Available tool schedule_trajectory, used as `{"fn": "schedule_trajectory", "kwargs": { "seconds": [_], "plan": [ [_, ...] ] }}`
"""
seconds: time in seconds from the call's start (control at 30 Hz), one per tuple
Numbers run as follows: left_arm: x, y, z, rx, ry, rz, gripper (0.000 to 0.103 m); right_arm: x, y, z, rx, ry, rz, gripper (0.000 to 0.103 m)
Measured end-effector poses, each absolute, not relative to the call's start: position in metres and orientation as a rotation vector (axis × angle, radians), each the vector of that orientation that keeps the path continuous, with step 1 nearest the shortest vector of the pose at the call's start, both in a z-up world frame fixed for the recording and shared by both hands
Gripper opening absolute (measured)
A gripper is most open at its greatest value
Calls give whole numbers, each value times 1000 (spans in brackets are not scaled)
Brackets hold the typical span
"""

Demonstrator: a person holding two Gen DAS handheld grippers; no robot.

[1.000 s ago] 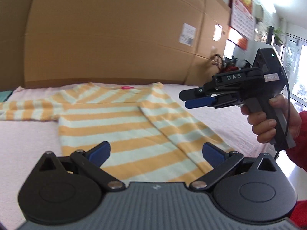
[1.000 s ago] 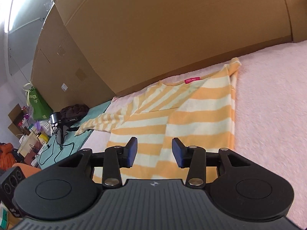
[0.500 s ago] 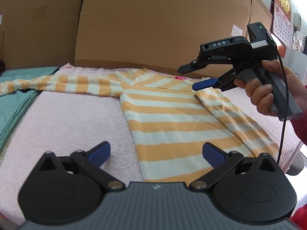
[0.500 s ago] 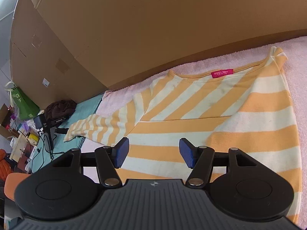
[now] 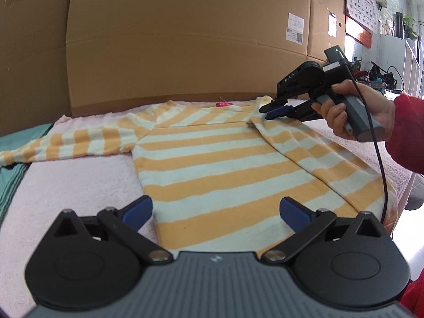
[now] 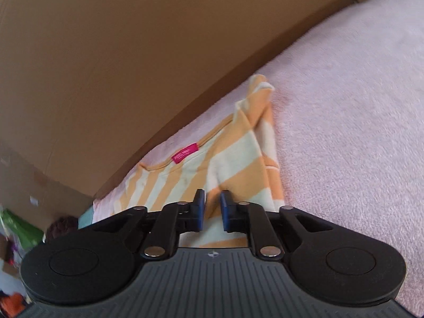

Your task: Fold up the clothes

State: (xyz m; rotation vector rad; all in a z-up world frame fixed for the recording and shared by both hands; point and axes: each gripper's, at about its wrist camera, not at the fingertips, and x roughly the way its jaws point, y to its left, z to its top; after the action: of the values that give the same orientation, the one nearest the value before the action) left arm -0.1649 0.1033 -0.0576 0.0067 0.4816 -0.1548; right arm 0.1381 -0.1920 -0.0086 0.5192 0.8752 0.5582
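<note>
Left wrist view: the striped sweater [image 5: 212,164] lies flat on the pink blanket [image 5: 66,185].
Left sleeve [image 5: 66,145]: stretched out sideways.
Left gripper [image 5: 216,210]: fingers wide apart, above the hem.
Right sleeve [image 5: 318,159]: folded across the body.
Right gripper [image 5: 275,112]: has dropped to the right shoulder; its fingers have narrowed to a slim gap with cloth between, grip uncertain.
Meaning: probably a shoulder pinch.

Pink fleece bed [image 5: 66,185]: striped sweater [image 5: 212,159] flat, teal cloth [image 5: 16,137] alongside.
</note>
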Motion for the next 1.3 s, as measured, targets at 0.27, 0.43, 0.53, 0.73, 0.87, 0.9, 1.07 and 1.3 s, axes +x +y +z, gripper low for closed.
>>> {"fn": "schedule_trajectory", "kwargs": {
  "seconds": [0.27, 0.43, 0.53, 0.73, 0.87, 0.9, 1.07, 1.3],
  "plan": [
    [-151, 118, -53, -90, 497, -72, 102, 105, -14, 56, 93, 802, 989, 43],
    [-161, 123, -59, -134, 514, -44, 102, 60, 137, 52, -202, 756, 1242, 49],
    [-171, 159, -49, -193, 488, 25, 102, 32, 206, 49, -392, 694, 1316, 49],
    [-189, 266, -15, -358, 404, 226, 102, 34, 231, 51, -312, 694, 1248, 59],
    [-181, 350, 1, -485, 394, 362, 86, 58, 223, 35, -279, 740, 1069, 61],
    [-172, 373, 1, -530, 402, 382, 68, 66, 216, 30, -236, 790, 1058, 61],
    [-132, 465, -21, -708, 494, 504, 0, 77, 181, 2, -74, 980, 1032, 61],
    [-119, 526, -44, -799, 518, 588, 2, 54, 163, -7, -135, 918, 1074, 63]
  ]
}}
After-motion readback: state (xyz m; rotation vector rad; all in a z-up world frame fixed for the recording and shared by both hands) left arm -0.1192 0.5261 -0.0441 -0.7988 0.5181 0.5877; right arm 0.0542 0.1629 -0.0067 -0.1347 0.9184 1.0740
